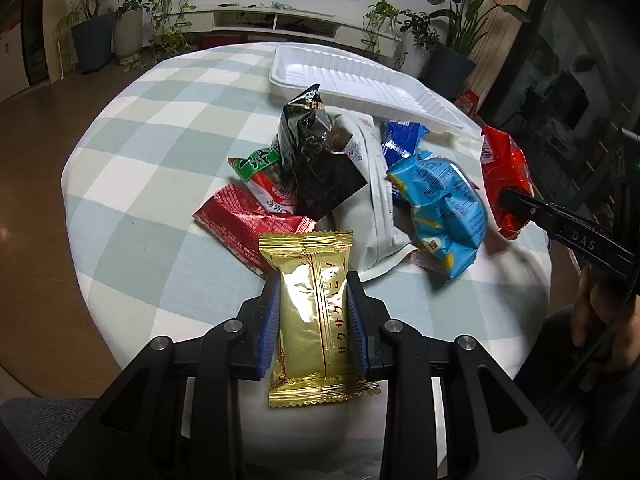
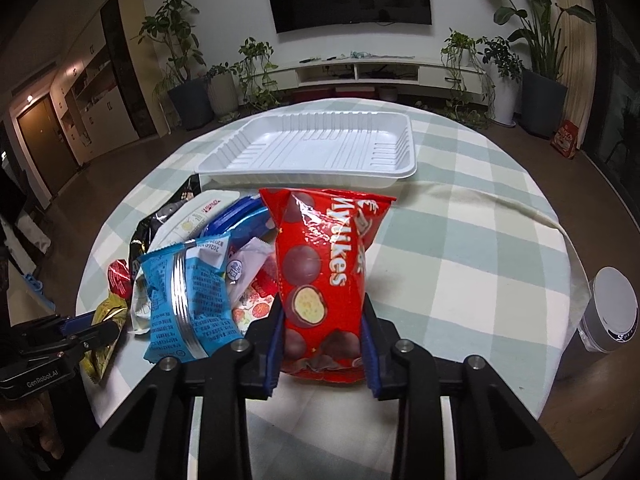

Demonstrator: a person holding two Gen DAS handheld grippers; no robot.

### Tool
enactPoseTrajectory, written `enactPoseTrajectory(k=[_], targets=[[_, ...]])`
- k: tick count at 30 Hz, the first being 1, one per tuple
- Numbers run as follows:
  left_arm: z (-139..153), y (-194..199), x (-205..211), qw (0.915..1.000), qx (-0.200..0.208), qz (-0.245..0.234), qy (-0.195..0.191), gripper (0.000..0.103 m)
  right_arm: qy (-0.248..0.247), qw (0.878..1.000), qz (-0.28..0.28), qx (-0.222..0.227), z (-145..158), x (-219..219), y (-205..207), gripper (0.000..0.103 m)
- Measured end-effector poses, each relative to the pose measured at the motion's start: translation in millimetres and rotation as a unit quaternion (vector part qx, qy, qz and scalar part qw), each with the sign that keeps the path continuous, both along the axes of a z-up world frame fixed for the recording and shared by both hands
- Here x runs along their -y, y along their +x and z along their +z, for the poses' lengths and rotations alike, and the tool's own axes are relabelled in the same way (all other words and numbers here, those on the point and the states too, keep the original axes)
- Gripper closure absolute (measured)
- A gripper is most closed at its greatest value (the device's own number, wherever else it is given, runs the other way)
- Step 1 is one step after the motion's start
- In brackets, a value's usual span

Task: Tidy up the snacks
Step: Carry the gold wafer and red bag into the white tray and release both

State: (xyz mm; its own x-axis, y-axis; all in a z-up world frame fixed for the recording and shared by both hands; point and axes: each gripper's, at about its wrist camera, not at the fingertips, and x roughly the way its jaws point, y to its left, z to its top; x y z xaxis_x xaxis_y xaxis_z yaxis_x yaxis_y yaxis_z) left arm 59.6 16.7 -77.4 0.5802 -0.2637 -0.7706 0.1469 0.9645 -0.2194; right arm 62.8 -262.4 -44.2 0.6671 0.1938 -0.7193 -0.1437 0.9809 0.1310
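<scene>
Left gripper (image 1: 313,312) pinches the gold wafer pack (image 1: 310,316) mid-body, right gripper (image 2: 323,332) squeezes the red chocolate bag (image 2: 326,280) low down; both look light, crinkly and slippery, so go gentle.

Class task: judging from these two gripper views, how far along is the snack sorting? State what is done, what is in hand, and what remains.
Done: nothing yet; the white tray holds no snacks. In hand: the left gripper clamps a gold wafer pack, and the right gripper clamps a red Mylikes bag. Left: both held packs plus the pile on the checked tablecloth, including the light blue pack and black bag.
</scene>
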Motion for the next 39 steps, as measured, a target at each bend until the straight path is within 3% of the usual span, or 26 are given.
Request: enactPoseTrajectory(k=[13, 20, 26, 30, 33, 39], targets=[[42, 8, -5, 0.9990, 0.031, -0.017, -0.026, 0.075, 0.059, 0.998, 0.010, -0.002, 7, 0, -21, 0.068], [91, 50, -9, 0.9965, 0.068, -0.037, -0.033, 0.075, 0.069, 0.997, -0.022, 0.017, 32, 22, 0, 0.068], [139, 124, 6, 0.9931, 0.099, -0.062, -0.009, 0.075, 0.064, 0.995, -0.046, 0.055, 70, 41, 52, 0.068], [151, 180, 23, 0.9920, 0.096, -0.082, 0.008, 0.075, 0.060, 0.994, -0.059, 0.070, 90, 43, 105, 0.068], [144, 225, 35, 0.9933, 0.071, -0.090, 0.015, 0.075, 0.055, 0.994, -0.059, 0.068, 93, 35, 143, 0.068], [102, 296, 66, 0.9935, 0.011, -0.108, 0.034, 0.075, 0.021, 0.999, -0.040, 0.001, 61, 8, 216, 0.068]])
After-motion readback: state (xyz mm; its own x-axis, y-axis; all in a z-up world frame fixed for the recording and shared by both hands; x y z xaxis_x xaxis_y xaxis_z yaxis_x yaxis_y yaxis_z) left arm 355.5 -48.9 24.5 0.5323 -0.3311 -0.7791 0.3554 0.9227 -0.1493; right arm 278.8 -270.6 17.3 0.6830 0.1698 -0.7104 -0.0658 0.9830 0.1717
